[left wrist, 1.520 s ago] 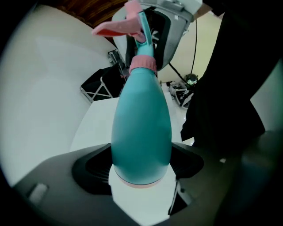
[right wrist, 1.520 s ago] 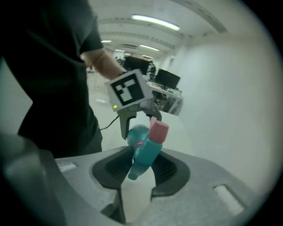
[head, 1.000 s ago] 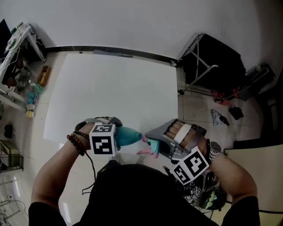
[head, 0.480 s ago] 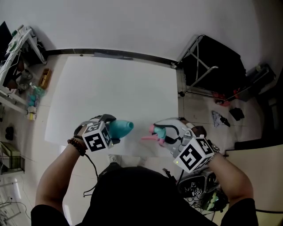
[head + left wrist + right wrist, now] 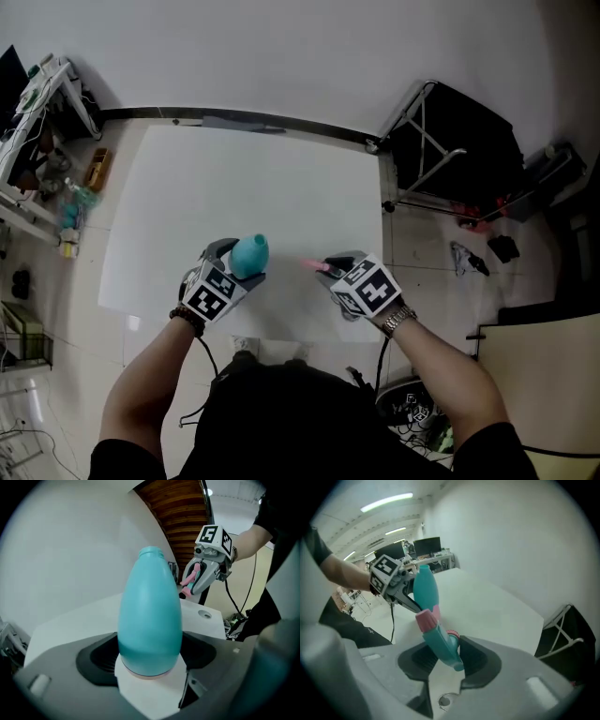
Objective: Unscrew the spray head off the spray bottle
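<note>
Holding spray head (image 5: 439,639) in right gripper (image 5: 450,661), bottle (image 5: 150,616) in left gripper (image 5: 150,655).

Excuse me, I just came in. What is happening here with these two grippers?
A person works with a gripper in each hand above a white table. The left gripper is closed on the teal spray bottle, whose neck is open. The right gripper is closed on the spray head. The two parts are held apart, so the head is already off.

L tool (image 5: 240,262), R tool (image 5: 332,270): both clamped, side-by-side.
</note>
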Motion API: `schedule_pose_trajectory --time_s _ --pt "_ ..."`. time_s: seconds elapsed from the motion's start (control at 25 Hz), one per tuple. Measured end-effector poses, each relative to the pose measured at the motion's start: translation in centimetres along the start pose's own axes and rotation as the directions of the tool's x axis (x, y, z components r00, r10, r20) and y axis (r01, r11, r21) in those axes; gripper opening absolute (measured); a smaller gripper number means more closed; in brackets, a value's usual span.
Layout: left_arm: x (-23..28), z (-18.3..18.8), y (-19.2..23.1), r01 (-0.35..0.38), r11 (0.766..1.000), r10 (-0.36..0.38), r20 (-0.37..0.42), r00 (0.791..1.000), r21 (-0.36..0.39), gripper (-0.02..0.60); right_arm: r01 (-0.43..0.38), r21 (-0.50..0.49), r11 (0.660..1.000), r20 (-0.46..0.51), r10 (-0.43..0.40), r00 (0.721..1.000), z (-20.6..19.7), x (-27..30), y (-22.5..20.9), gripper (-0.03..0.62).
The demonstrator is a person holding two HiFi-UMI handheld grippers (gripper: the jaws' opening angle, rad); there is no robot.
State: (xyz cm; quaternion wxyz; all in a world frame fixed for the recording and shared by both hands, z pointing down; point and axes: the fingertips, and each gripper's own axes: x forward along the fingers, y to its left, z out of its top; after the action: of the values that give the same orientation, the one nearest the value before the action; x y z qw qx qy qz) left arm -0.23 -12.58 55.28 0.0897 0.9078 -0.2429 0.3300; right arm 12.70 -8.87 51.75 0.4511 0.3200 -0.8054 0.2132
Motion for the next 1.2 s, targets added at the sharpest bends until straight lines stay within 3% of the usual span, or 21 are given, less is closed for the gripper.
schedule_pose_trajectory --time_s 0.24,0.48,0.68,1.2 --pt "2.3 -0.9 2.0 -0.064 0.996 0.065 0.018 0.998 -0.058 0.422 0.024 0.055 0.998 -0.191 -0.013 0.982 -1.9 5.7 -1.0 0.117" --pt "2.4 -1.1 4.2 -0.132 0.989 0.139 0.096 0.986 -0.072 0.422 -0.018 0.195 0.981 -0.203 0.058 0.977 -1.3 8.5 -0.5 0.117" --pt "3.2 -1.9 4.5 -0.148 0.986 0.155 0.118 0.981 -0.072 0.422 0.014 0.174 0.985 -0.247 0.03 0.969 -1.9 9.9 -0.8 0.117" --pt "4.0 -3.3 3.6 -0.084 0.995 0.088 0.102 0.991 -0.048 0.445 0.084 0.054 0.995 -0.247 -0.069 0.967 -1.7 11.1 -0.8 0.138"
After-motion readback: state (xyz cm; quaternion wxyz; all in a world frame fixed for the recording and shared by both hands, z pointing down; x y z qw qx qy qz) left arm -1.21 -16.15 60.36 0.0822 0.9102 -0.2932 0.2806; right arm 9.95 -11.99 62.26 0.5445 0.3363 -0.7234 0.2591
